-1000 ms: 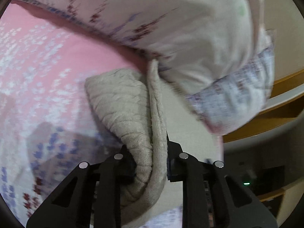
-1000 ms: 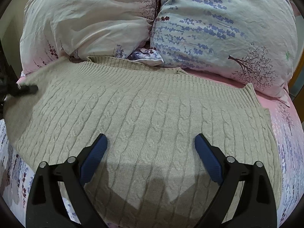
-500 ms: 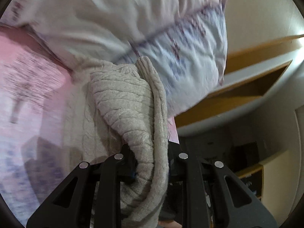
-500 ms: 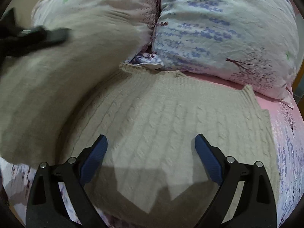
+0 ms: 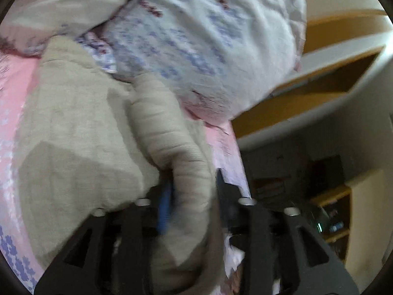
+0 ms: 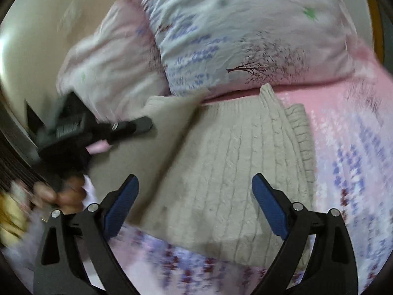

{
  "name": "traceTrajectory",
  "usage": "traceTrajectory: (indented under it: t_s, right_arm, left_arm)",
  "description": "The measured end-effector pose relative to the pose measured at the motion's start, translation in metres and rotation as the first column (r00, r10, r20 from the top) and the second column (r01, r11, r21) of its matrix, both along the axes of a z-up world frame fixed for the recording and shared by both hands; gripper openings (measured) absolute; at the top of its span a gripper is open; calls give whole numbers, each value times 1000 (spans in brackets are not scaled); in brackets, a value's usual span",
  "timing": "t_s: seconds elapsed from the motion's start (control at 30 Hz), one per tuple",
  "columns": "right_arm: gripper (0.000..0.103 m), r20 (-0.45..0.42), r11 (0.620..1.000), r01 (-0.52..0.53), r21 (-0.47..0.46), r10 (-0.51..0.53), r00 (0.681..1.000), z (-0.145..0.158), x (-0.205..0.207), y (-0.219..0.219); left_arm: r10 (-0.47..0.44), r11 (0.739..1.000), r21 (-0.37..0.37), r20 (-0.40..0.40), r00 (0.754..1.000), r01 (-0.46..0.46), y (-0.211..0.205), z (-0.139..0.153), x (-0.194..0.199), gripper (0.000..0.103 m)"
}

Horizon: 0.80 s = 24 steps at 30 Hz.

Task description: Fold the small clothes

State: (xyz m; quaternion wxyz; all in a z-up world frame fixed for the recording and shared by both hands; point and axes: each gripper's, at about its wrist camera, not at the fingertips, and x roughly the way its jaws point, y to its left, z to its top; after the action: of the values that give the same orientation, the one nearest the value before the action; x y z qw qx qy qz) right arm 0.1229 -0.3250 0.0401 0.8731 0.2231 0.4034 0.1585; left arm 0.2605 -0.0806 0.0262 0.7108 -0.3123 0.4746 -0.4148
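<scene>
No legible writing; left gripper (image 5: pixel 194 196) opening, beige sweater (image 6: pixel 233 172) fold between fingers

Both grippers are black, angular frames with triangular cut-outs in the arms and round silver screws at the joints. The right gripper (image 6: pixel 195 207) carries bright blue pads on the inner faces of its fingers (image 6: pixel 269 207). The left gripper (image 5: pixel 194 196) shows the same blue pad, blurred. A bare hand (image 6: pixel 62 194) wraps its black handle at near left.
</scene>
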Motion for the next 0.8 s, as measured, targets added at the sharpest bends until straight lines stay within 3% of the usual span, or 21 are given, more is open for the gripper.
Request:
traceTrajectory:
  t_s: [0.1,0.17,0.23,0.3,0.43,0.63,0.67,0.8]
  right_arm:
    - [93,-53,980,6,199,4,999,-7,13,-18]
    - [93,-85,967,2,254,21,996,-8,20,-19]
    - [92,-136,963,7,269,31,990,-14,32,-17]
    - [84,-177,963,20,270,29,984,-20,43,-15]
    - [77,-214,955,24,296,41,976,-26,54,-8]
    - [73,-266,953,38,300,46,963,-32,66,1]
    - [64,-270,953,35,302,50,962,-32,66,1]
    - [56,-275,958,30,285,52,960,-34,69,2]
  left_arm:
    - [-39,997,-61,44,998,41,9,18,-7,85]
    - [-12,999,-50,101,995,17,26,32,-14,91]
    - [59,998,-6,145,988,-59,50,38,-18,93]
    - [145,986,56,158,977,-155,74,37,-17,94]
    - [230,954,169,116,966,-247,107,17,-12,94]
    - [200,935,285,75,977,-213,101,-8,-7,94]
    - [186,935,294,75,980,-200,96,-11,-7,94]
    - [158,925,335,91,983,-180,84,-15,-8,94]
